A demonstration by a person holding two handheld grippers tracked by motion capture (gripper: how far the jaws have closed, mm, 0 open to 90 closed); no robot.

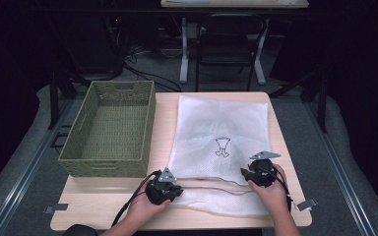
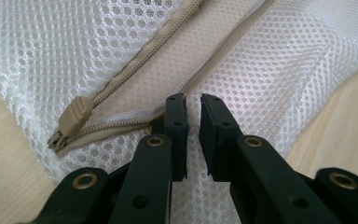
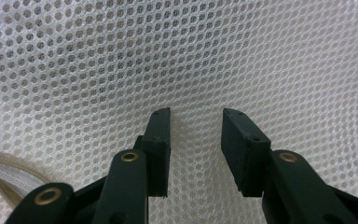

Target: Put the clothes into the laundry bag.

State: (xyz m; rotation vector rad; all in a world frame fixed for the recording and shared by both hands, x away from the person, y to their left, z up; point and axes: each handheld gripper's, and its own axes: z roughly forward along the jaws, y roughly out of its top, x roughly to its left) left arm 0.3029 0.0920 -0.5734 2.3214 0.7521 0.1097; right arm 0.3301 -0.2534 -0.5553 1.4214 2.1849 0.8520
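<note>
Left hand-held gripper [image 1: 170, 188] rests low at the near-left corner of the white mesh laundry bag [image 1: 222, 147], jaws a narrow slit apart over the mesh beside the tan zipper pull [image 2: 74, 115], gripping nothing. Right hand-held gripper [image 1: 256, 173] sits on the bag's near-right, jaws moderately parted, empty. The bag lies flat on the bench [image 1: 285, 147], long axis running away from the person, beside a woven basket [image 1: 109, 129].

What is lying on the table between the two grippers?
In the high view, the near edge of the white mesh bag, with its open beige zipper, spans from the left gripper to the right gripper.
</note>
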